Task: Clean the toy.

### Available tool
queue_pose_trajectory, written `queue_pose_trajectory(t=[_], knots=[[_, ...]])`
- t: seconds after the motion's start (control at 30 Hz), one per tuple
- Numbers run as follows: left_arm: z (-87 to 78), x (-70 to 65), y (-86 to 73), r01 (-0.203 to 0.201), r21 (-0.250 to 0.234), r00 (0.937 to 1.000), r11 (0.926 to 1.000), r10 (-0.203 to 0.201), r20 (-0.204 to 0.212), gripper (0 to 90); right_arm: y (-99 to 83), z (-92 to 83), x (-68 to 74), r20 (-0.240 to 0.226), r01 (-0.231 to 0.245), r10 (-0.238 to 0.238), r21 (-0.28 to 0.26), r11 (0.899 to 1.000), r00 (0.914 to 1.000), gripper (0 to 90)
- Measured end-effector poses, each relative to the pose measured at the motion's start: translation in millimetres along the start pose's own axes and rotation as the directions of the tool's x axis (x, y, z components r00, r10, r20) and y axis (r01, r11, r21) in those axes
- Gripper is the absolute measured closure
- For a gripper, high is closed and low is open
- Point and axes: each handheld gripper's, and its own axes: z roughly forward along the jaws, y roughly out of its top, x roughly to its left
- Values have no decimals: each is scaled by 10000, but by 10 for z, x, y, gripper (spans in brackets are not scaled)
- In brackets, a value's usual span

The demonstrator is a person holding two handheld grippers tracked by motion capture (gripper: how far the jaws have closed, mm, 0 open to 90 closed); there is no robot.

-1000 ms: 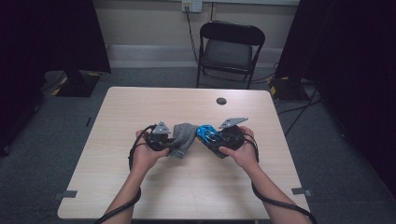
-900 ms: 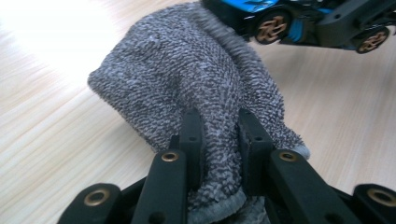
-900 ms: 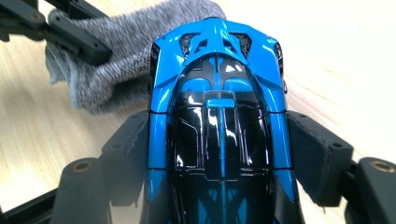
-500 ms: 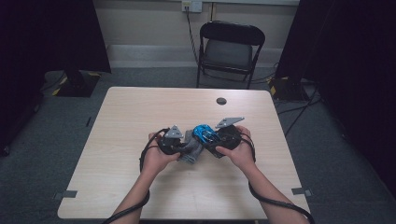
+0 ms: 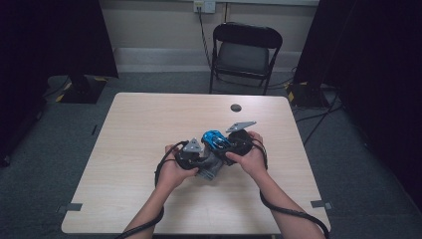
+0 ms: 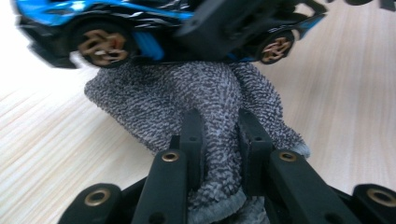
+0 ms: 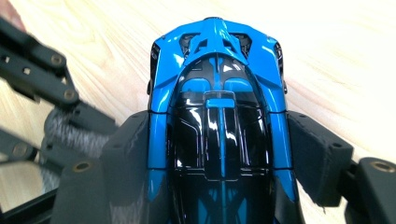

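A glossy blue and black toy car (image 7: 217, 107) sits between the pads of my right gripper (image 7: 217, 140), which is shut on its sides. In the high view the car (image 5: 215, 139) is held just above the table's middle. My left gripper (image 6: 219, 119) is shut on a grey knitted cloth (image 6: 196, 98), and its jaws pinch a fold of it. The cloth rises to touch the underside of the car (image 6: 130, 23) by its bronze wheels. Seen from above, the left gripper (image 5: 201, 162) is close against the right gripper (image 5: 221, 147), with the cloth (image 5: 211, 170) bunched below them.
The pale wooden table (image 5: 149, 129) has a small dark round disc (image 5: 236, 107) near its far edge. A black folding chair (image 5: 246, 50) stands behind the table. Cables trail from both grippers along the forearms.
My left hand has moved right with the cloth, which now presses up under the car. The right hand and the car have stayed in place.
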Motion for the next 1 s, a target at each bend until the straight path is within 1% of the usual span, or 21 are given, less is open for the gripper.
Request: queue_pose_trajectory(t=[0.13,0.27,0.33,0.37,0.43,0.57,0.73,0.77,0.83,0.87,0.93,1.0], knots=[[34,-65,-3,-104,26,9997,9999,103,234,753,32,23,0,67,-80,79,56,10000,9999,282],[82,-146,0,-343,93,9979,9994,337,556,753,61,40,7,66,-54,53,72,10000,10000,282],[110,-184,1,-401,-12,9958,9992,400,819,753,73,43,8,88,-77,76,48,10000,9999,282],[128,-208,1,-446,-60,9939,9990,450,1009,753,78,43,6,96,-106,106,38,9999,9999,282],[145,-235,-2,-519,-116,9909,9986,530,1235,753,85,42,-3,71,-162,162,-13,9999,9998,281],[146,-272,-15,-605,-57,9894,9981,608,1320,753,86,36,-36,99,-272,272,13,9996,9996,282],[92,-249,-42,-667,90,9913,9977,652,1144,753,103,6,-87,211,-329,330,-45,9994,9992,282],[62,-232,-47,-728,134,9919,9973,709,1055,753,107,-4,-95,227,-363,365,-84,9993,9991,282],[13,-192,-60,-666,87,9932,9977,655,964,753,113,-25,-107,286,-345,348,-102,9994,9990,282],[-23,-163,-68,-592,78,9947,9982,583,850,752,113,-36,-111,307,-335,338,-108,9994,9990,282],[-94,-93,-89,-474,104,9977,9988,469,488,752,106,-60,-118,311,-308,312,-134,9994,9990,282],[-169,-12,-111,-326,97,9993,9994,324,177,752,92,-83,-116,285,-274,278,-154,9995,9992,282]])
